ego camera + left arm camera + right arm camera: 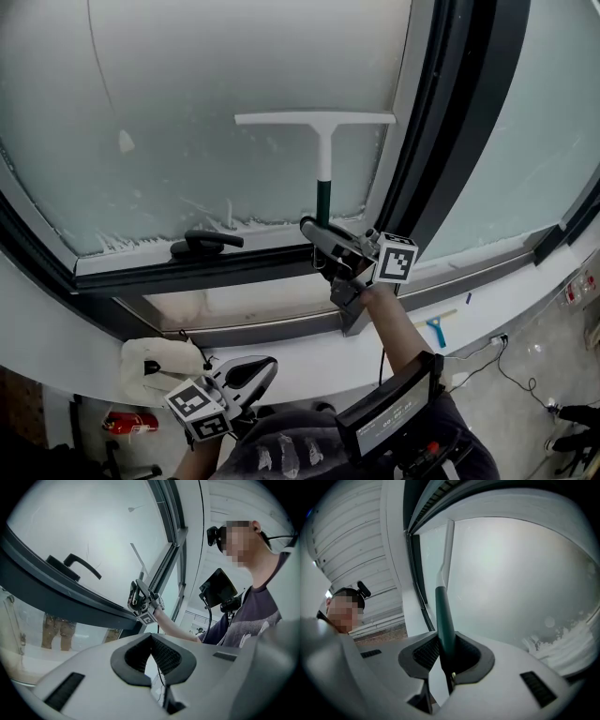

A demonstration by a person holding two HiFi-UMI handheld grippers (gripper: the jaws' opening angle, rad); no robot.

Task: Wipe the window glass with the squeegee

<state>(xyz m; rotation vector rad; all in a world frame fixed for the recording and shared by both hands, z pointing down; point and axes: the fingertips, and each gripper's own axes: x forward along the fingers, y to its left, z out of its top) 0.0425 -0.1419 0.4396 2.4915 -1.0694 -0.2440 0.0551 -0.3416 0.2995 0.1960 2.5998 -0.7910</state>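
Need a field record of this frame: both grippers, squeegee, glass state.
right gripper: shut on the squeegee's dark green handle, raised to the window
left gripper: jaws together, nothing between them; held low, away from the glass
squeegee: upright, white blade on top, lying across the pane close to the right frame
window glass: frosted look; white soapy residue along the bottom edge
window handle: black, on the lower frame, left of the squeegee

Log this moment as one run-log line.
right hand-held gripper: shut on squeegee handle | blade: against window glass | left hand-held gripper: shut, empty, held low away from glass
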